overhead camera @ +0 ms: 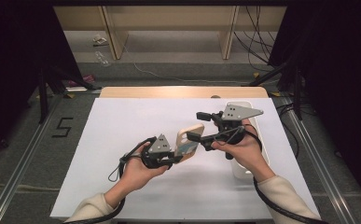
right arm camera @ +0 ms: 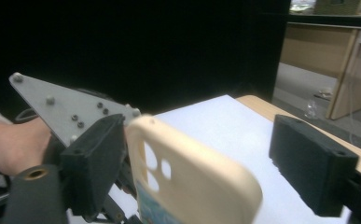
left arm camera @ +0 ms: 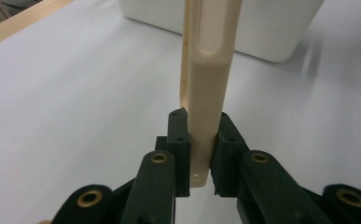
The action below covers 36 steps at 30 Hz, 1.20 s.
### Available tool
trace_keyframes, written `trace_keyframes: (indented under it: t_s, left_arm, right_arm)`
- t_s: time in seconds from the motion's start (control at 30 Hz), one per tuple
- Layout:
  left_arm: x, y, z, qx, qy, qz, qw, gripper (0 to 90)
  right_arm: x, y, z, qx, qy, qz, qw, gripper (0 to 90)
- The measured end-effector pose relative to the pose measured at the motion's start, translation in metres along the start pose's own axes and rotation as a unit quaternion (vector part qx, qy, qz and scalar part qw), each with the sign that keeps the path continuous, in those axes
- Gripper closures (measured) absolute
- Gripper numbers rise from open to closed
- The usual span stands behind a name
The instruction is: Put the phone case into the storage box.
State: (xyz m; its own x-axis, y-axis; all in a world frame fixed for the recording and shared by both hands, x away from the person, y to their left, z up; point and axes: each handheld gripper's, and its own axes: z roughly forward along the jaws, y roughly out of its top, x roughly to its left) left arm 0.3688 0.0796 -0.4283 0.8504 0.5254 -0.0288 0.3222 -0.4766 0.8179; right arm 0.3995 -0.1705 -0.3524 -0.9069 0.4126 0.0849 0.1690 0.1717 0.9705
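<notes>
Above the table point(overhead camera: 136, 186) | left gripper point(overhead camera: 171, 156) clamps cream phone case point(overhead camera: 190, 141) | right gripper point(overhead camera: 199, 126) wide, jaws straddling its top, not pinching

— Anything there that can be read?

— One sign only: a black numeral "5" point(overhead camera: 64, 127), laid in dark strips on the grey carpeted floor point(overhead camera: 24, 154), just off the left edge of the white-topped table point(overhead camera: 136, 116).

— Any brand or label on the cream-coloured phone case point(overhead camera: 189, 141)?

— None that I can read. It bears a bluish picture patch, with no lettering to make out.

— And the grey three-cornered plates?

— Screw heads, no marks.
</notes>
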Motion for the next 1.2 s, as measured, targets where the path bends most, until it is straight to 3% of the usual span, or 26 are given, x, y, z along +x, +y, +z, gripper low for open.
trace_keyframes:
  t_s: [0.13,0.4,0.6,1.2]
  left_arm:
    - [0.003,0.0,-0.002,-0.004,0.017,-0.02,0.9997,79.7]
    - [0.005,0.001,-0.002,-0.007,0.042,-0.053,0.9977,79.7]
    - [0.006,0.002,-0.004,-0.013,0.055,-0.065,0.9962,79.6]
    - [0.0,0.008,0.007,-0.013,0.064,-0.074,0.9951,79.6]
  right_arm:
    - [-0.001,-0.004,0.001,-0.006,-0.032,0.009,0.9994,11.5]
    - [-0.001,-0.014,0.009,-0.001,-0.067,0.027,0.9974,0.8]
    - [-0.001,-0.019,0.012,-0.004,-0.096,0.032,0.9949,0.2]
    - [0.006,-0.022,0.019,-0.014,-0.119,0.038,0.9921,0.1]
